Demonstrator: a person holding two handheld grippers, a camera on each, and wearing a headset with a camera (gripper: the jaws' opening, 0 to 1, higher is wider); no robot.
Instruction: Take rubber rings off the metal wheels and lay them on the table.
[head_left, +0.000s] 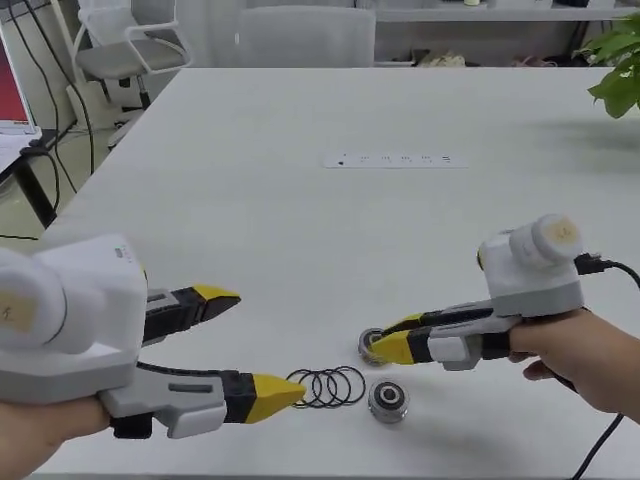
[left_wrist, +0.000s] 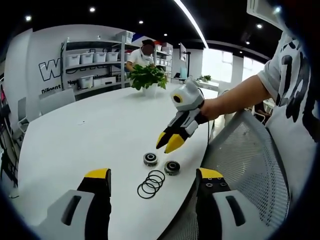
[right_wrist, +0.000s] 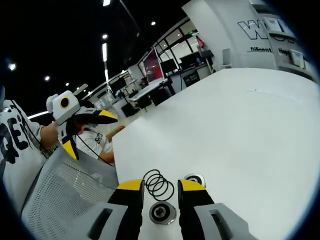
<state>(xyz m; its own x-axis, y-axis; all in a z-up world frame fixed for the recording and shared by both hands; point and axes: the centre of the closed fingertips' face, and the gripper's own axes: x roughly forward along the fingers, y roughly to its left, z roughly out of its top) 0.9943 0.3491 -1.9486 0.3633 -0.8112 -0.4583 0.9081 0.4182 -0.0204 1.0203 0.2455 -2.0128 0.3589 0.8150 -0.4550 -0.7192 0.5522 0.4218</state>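
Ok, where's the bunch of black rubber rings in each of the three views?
Head view: rubber rings bottom centre, on the table.
Left gripper view: rubber rings lower centre, between the jaws.
Right gripper view: rubber rings lower centre, just beyond the jaw tips.
Shared landmark: the two metal wheels beside them.

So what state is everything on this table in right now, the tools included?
Left tool: wide open, empty.
Right tool: jaws slightly apart, empty, hovering over the wheels.
Rubber rings: off the wheels, overlapping flat on the table.
Nearer metal wheel: lying flat, untouched.
Farther metal wheel: lying flat by the right tool's tip.
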